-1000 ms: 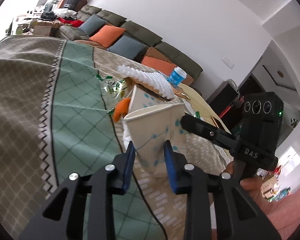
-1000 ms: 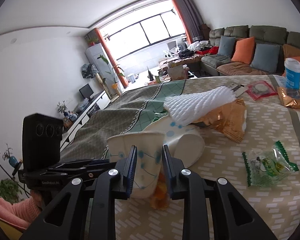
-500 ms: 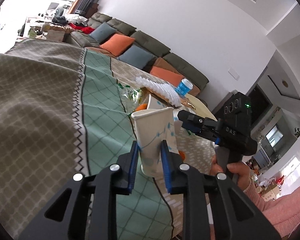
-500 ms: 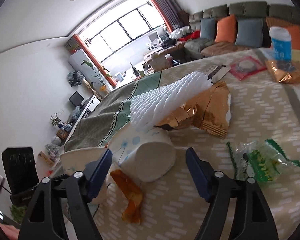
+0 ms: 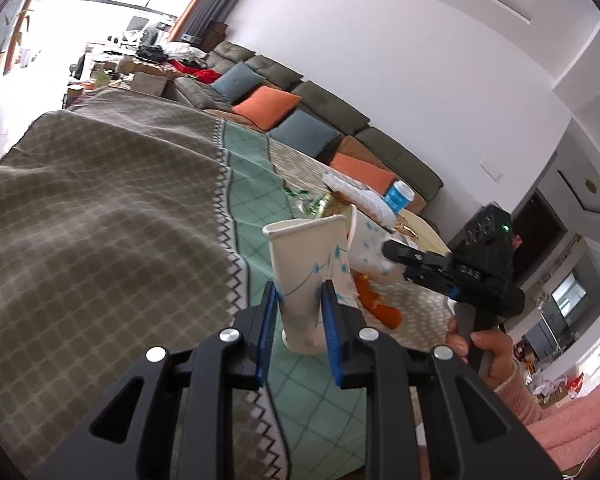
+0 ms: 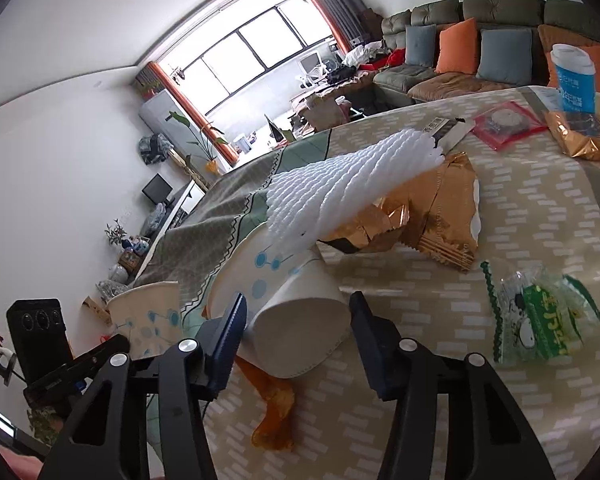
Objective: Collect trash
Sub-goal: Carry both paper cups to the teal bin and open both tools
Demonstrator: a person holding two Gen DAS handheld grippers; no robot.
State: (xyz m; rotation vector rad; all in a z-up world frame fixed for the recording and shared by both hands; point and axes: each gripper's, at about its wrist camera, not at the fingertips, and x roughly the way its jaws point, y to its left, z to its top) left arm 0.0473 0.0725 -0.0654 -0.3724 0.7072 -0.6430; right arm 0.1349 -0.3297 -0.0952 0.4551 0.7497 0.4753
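Left wrist: left hand-held gripper clamps squashed, seemingly empty paper cup

White letters reading "DAS" stand on the black body of the right gripper. Print on the blue cup beyond it is too small to read.

Paper cup between the left jaws: matt, smooth, creased at the rim; second paper cup between the right jaws, same matt finish. Beyond the right jaws: white foam netting, ribbed and rough, on a glossy crinkled gold foil wrapper; clear shiny plastic bag to their right. Tablecloth woven cloth, matt; gripper fingers matt black plastic, blue ribbed pads.
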